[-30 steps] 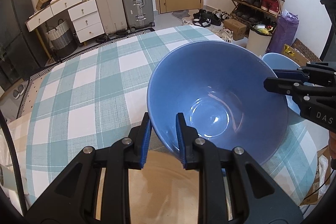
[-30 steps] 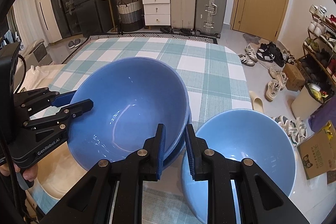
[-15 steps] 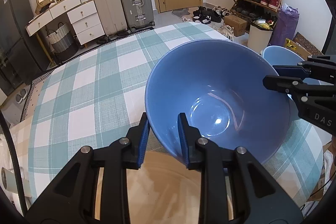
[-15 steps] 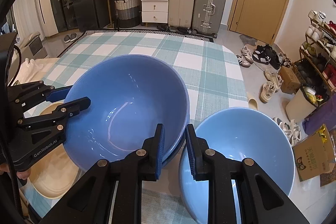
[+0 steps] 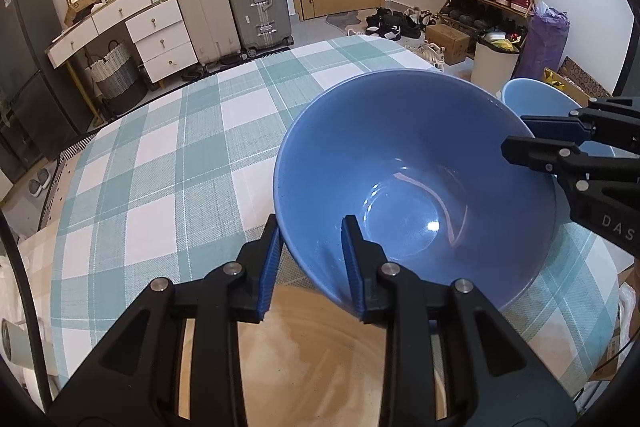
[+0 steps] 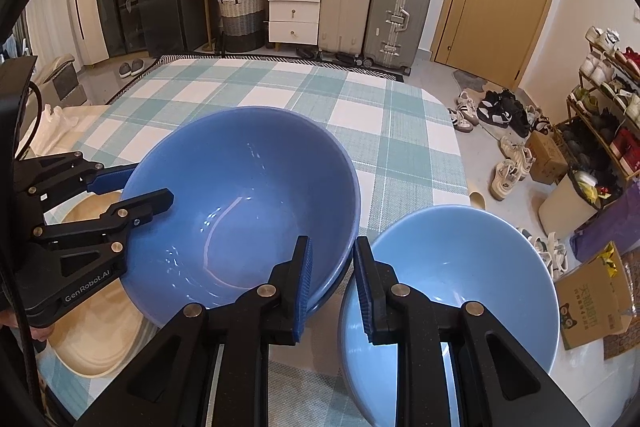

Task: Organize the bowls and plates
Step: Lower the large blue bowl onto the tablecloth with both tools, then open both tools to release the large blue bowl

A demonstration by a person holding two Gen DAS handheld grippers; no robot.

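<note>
Left wrist view: your left tongs [image 5: 310,247] straddle near rim of dark blue bowl [image 5: 416,183], jaws opening – outer pad looks just off wall. Bowl above tan plate [image 5: 320,355] on checked surface [image 5: 160,163].

Right wrist view: your right tongs [image 6: 331,277] narrow, straddling dark bowl's right rim – contact unclear; light blue bowl [image 6: 452,283] just beside

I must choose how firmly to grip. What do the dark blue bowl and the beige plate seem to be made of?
Dark blue bowl: probably glazed ceramic, since sharp glossy highlights streak its inside; melamine is possible. Beige plate: likely ceramic with a duller, faintly streaked glaze and only soft reflections.
</note>
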